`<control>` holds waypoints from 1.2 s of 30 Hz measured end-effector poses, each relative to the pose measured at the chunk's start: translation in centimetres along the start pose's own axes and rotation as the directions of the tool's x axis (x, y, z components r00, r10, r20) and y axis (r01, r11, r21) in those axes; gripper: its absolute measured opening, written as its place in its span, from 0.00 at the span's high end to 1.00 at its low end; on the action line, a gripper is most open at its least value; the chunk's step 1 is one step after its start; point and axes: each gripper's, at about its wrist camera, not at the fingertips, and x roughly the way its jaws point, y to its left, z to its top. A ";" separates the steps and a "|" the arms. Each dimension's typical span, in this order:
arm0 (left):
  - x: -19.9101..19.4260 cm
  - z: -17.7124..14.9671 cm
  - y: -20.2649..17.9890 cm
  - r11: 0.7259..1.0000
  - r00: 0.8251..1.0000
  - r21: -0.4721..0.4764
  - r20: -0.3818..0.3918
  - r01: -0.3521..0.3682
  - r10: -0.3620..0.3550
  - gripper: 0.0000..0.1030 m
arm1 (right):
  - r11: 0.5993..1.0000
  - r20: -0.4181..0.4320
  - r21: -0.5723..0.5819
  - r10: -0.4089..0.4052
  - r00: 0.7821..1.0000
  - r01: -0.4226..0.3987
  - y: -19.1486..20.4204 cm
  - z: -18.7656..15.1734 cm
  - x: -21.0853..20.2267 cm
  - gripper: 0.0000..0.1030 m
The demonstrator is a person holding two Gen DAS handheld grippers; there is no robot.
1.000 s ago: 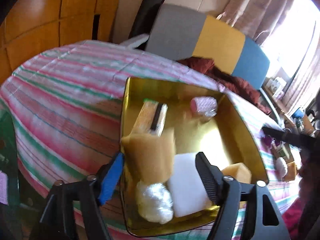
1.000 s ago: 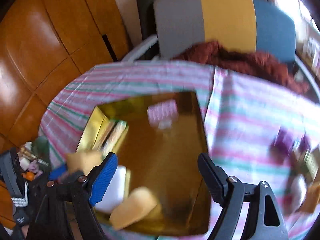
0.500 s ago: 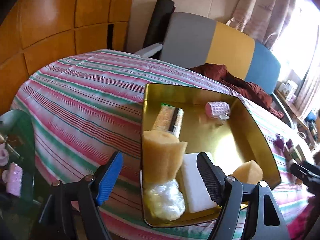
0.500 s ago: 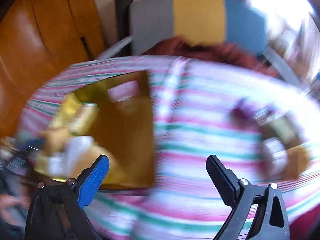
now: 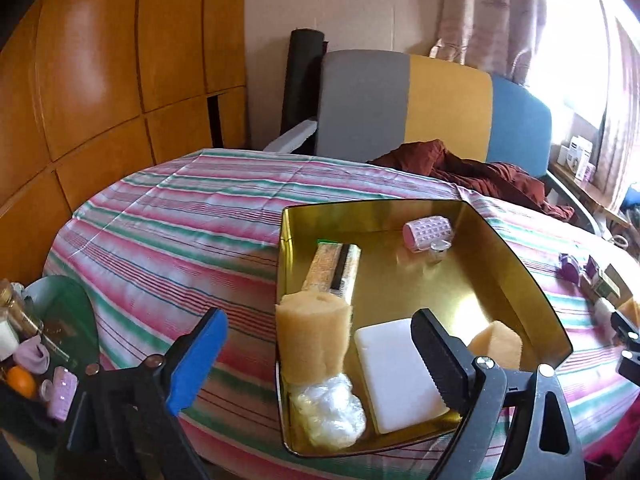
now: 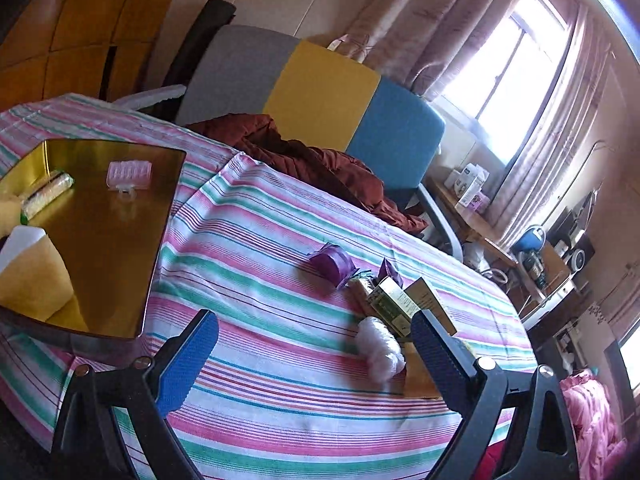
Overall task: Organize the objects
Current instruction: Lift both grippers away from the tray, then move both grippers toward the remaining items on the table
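A gold tray (image 5: 516, 264) sits on the striped tablecloth (image 5: 180, 232). It holds a tall yellow sponge (image 5: 314, 338), a white block (image 5: 394, 368), a clear plastic wad (image 5: 330, 410), a smaller sponge (image 5: 498, 344), a long packet (image 5: 336, 266) and a pink hair roller (image 5: 428, 232). My left gripper (image 5: 316, 364) is open and empty over the tray's near end. My right gripper (image 6: 314, 358) is open and empty above the cloth, near a purple wrapper (image 6: 332, 262), small boxes (image 6: 394, 300) and a white fluffy roll (image 6: 380, 350).
A grey, yellow and blue chair back (image 5: 432, 104) with a brown cloth (image 5: 460, 170) stands behind the table. A side stand with jars and an orange (image 5: 24, 376) is at lower left. Shelves with clutter (image 6: 552, 256) are at right by the window.
My left gripper pulled back and up from the tray. My right gripper swung right, from over the tray to the loose objects on the cloth.
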 end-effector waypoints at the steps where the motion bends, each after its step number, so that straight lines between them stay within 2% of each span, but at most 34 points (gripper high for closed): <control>1: 0.0 0.0 -0.1 1.000 1.000 0.006 -0.002 0.002 -0.002 0.09 | 1.000 -0.014 0.002 0.010 1.000 -0.010 0.0 -0.1 0.2 0.05; 5: -0.1 0.1 -0.5 1.000 1.000 0.021 -0.004 0.009 -0.009 0.09 | 0.998 -0.070 0.028 0.063 0.996 -0.062 -0.3 -0.8 1.2 0.05; 9: -0.1 -0.1 -1.0 0.999 1.000 0.037 -0.011 0.010 -0.009 0.09 | 0.986 -0.116 0.114 0.136 0.984 -0.122 -1.5 -1.4 2.1 0.05; 13: -0.2 -0.3 -1.7 0.998 1.000 0.057 -0.017 0.019 -0.018 0.09 | 0.976 -0.133 0.164 0.164 0.978 -0.141 -2.5 -1.9 2.6 0.05; 21: -0.4 -0.5 -2.9 0.995 0.999 0.091 -0.029 0.034 -0.031 0.09 | 0.975 -0.176 0.193 0.145 0.974 -0.110 -4.8 -2.9 3.3 0.05; 26: -0.8 -0.4 -3.6 0.994 0.999 0.103 -0.029 0.043 -0.040 0.09 | 0.968 -0.171 0.231 0.142 0.975 -0.101 -7.1 -2.7 3.5 0.05; 30: -1.0 -0.5 -4.4 0.991 0.997 0.116 -0.035 0.065 -0.062 0.09 | 0.960 -0.161 0.266 0.134 0.978 -0.088 -9.4 -2.2 3.7 0.05; 33: -1.1 -0.3 -5.2 0.987 0.995 0.130 -0.041 0.099 -0.095 0.09 | 0.962 -0.151 0.270 0.091 0.984 -0.048 -11.3 -1.8 3.7 0.05; 36: -1.2 0.1 -6.3 0.979 0.989 0.142 -0.050 0.144 -0.138 0.09 | 0.946 -0.140 0.322 0.080 0.987 -0.031 -14.3 -1.7 4.1 0.05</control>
